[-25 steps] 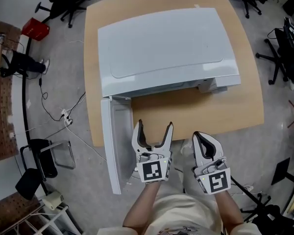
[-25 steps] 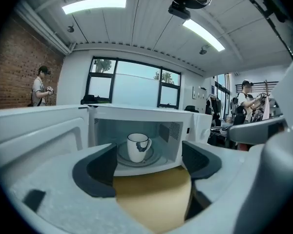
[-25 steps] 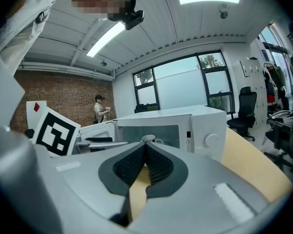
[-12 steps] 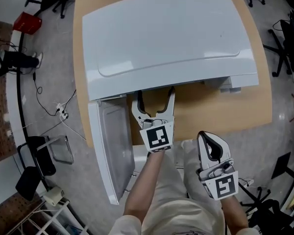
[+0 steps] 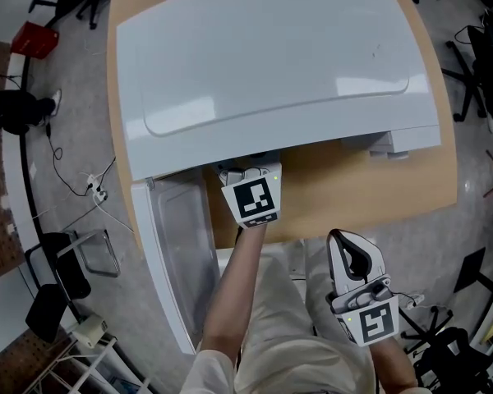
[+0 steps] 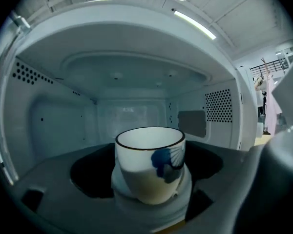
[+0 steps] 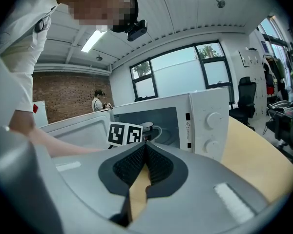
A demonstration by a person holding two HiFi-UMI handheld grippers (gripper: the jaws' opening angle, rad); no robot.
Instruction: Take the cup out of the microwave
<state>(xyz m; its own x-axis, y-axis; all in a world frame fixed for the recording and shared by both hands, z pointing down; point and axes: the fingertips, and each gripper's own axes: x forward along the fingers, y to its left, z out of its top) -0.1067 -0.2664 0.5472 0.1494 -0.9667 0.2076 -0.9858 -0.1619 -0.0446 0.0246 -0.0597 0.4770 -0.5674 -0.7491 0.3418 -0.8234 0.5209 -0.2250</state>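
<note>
One cup (image 6: 149, 167) in one microwave (image 5: 271, 64), between left tongs (image 5: 246, 177) (seemingly parted)

Cup (image 6: 150, 165) is standing inside the microwave (image 5: 271, 64) on the worktop (image 5: 353, 189), between the fingers of the left gripper (image 5: 248, 175); right gripper (image 5: 351, 249) is hanging before the worktop.

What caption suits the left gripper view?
Left hand-held gripper inside the open microwave, jaws apart around a white cup.
</note>
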